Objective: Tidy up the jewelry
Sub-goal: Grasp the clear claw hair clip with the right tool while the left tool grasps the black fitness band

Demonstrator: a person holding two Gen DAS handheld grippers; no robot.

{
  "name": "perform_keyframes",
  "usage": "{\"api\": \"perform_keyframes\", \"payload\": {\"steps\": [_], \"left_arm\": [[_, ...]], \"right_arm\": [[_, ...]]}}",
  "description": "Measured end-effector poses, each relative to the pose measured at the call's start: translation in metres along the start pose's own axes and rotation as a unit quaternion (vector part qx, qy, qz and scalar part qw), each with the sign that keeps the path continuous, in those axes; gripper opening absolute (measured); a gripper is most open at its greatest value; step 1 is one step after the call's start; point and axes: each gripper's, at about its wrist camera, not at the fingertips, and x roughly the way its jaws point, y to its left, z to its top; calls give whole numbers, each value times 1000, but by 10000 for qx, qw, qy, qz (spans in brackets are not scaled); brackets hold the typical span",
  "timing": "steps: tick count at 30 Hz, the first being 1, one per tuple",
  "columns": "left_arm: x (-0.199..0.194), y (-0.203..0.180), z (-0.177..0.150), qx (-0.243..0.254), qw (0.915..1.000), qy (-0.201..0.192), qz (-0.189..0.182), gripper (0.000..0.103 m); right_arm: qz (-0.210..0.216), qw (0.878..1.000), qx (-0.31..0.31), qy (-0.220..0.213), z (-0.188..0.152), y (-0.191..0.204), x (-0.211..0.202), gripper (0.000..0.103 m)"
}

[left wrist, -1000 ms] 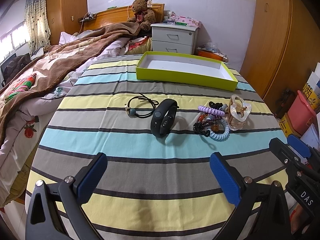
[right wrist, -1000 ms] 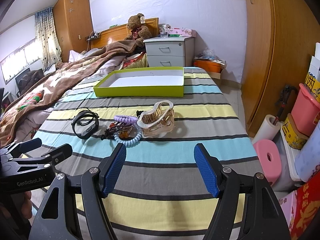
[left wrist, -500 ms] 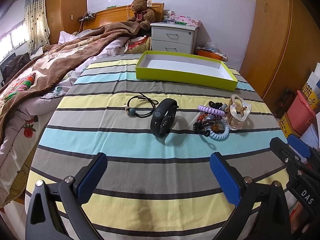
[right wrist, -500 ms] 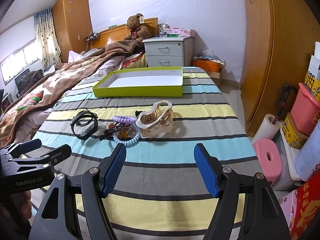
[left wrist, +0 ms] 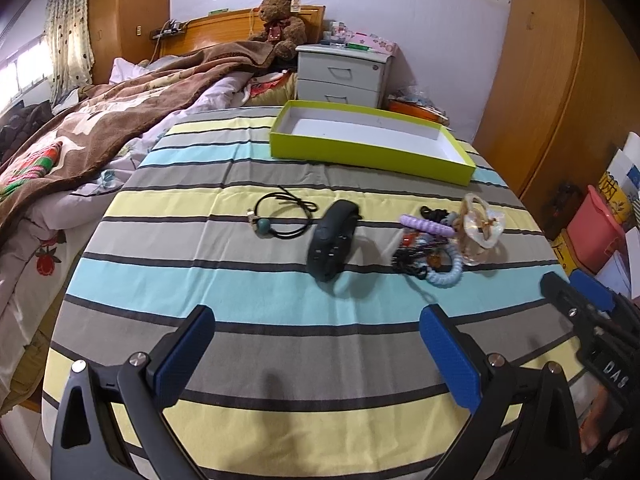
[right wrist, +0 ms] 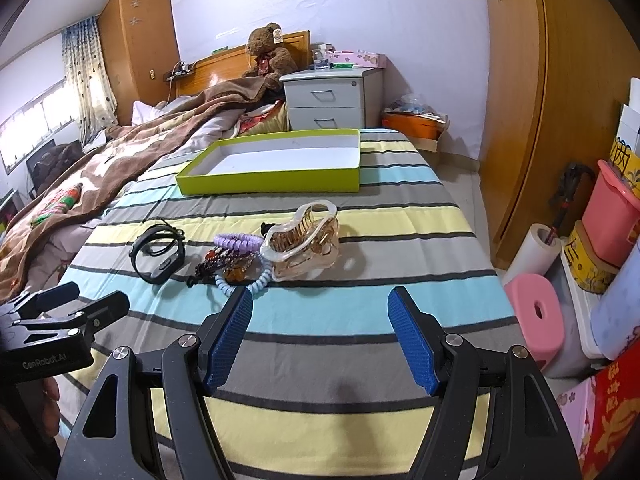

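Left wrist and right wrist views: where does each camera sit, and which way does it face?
Left wrist: behind the open left gripper, facing the black fitness band on the striped cloth; right gripper at right edge.
Right wrist: behind the open right gripper, facing the translucent amber hair claw; left gripper at left edge.
Shared: shallow lime-green box, teddy bear.
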Motion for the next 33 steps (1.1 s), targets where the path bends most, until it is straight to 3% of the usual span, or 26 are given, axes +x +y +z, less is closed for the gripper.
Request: {"api": "perform_keyframes", "payload": {"steps": [5, 11, 17, 30, 33], "left_arm": [[10, 12, 4, -173, 9992, 218, -285, 96], [21, 23, 17, -328, 9978, 457, -353, 95], [28, 28, 30, -288, 9981, 427, -340, 91], [48, 20, 41, -168, 9968, 644, -451, 87], [52, 18, 42, -137, 9966, 676, -460, 85]], "right_arm": [[29, 9999, 111, -10, 13, -8, 10, 71], [156, 9996, 228, 93, 33, -11, 31, 71], [372, 9976, 456, 360, 44, -13, 54, 70], [42, 9955, 473, 814, 48, -14, 91, 45], [5, 9949, 484, 882, 49, -15, 95, 44]]}}
